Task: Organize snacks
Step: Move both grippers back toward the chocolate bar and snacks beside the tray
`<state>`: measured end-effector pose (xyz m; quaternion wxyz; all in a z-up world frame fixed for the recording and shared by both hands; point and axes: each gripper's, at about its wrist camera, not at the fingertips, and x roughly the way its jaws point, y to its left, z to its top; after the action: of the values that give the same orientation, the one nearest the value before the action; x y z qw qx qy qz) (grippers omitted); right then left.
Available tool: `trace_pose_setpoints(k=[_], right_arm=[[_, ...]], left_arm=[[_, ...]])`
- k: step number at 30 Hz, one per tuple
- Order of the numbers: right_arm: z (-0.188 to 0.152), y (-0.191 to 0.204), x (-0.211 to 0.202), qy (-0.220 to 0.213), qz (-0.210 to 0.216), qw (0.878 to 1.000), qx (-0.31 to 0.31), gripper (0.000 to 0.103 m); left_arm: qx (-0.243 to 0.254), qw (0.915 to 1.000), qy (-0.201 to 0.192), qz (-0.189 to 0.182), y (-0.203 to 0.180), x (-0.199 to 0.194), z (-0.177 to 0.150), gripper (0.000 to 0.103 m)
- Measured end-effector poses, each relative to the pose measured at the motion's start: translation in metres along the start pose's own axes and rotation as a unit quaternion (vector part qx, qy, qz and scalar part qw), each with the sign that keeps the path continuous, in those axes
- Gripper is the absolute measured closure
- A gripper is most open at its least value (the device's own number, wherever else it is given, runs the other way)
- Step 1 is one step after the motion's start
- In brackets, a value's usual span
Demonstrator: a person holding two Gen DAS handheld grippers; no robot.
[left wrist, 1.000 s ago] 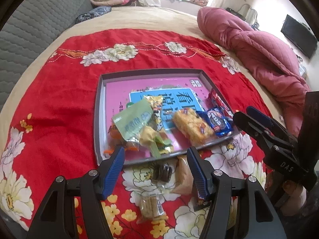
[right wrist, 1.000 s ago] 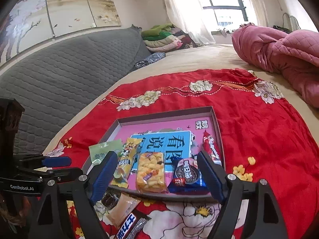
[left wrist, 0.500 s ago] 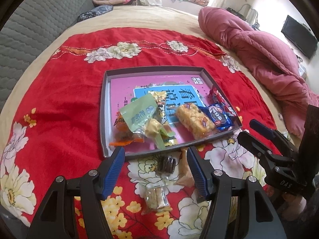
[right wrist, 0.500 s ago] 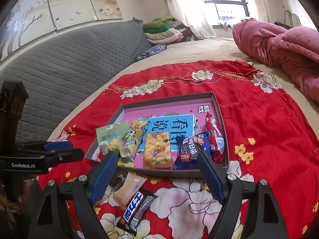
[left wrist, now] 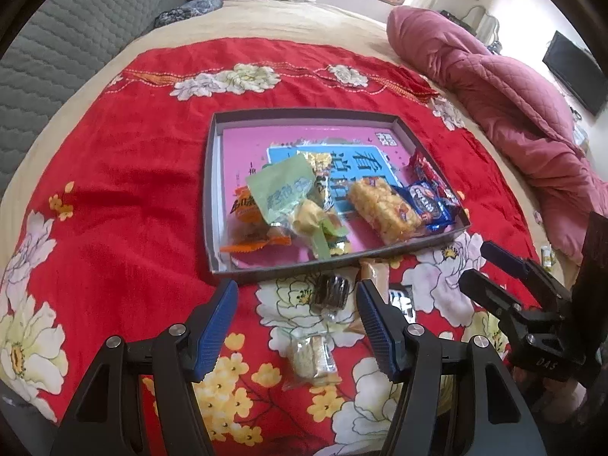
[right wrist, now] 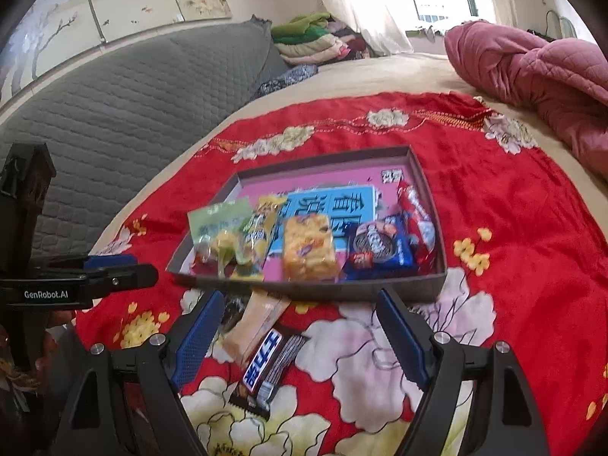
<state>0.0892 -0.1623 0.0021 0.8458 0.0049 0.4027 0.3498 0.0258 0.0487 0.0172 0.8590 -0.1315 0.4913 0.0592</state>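
Note:
A grey tray [left wrist: 212, 190] with a pink and blue lining lies on the red floral cloth [left wrist: 125, 174]. Inside it are a green packet [left wrist: 283, 190], an orange packet [left wrist: 247, 209], a yellow rice bar [left wrist: 383, 207], a blue cookie pack [left wrist: 429, 201] and a red packet [left wrist: 425, 167]. Loose on the cloth before the tray lie a dark cookie pack [left wrist: 332, 292], a clear-wrapped biscuit [left wrist: 311, 355], a tan packet [right wrist: 258, 319] and a dark chocolate bar [right wrist: 268, 368]. My left gripper [left wrist: 294, 288] hovers open above the cookie pack and biscuit. My right gripper [right wrist: 300, 296] hangs open above the tan packet and chocolate bar, holding nothing.
The cloth covers a beige bed. A pink quilt [left wrist: 513, 106] is heaped at the right and a grey padded headboard [right wrist: 125, 121] runs along the left. Folded clothes [right wrist: 311, 38] are stacked at the far end. Each gripper shows in the other's view, the two close together.
The right gripper has drawn back and tipped down, so the chocolate bar and tan packet now show fully between its fingers. The left gripper has hardly moved. Both stayed open.

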Motion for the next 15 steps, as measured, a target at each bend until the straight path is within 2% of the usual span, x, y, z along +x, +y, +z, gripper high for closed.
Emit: trace_pose_setpoints(k=[15], right_arm=[[-0.02, 0.014, 0.017, 0.063, 0.001, 0.998, -0.014, 0.021]], left_arm=[[0.002, 0.9986, 0.053, -0.01, -0.002, 0.02, -0.026, 0.037]])
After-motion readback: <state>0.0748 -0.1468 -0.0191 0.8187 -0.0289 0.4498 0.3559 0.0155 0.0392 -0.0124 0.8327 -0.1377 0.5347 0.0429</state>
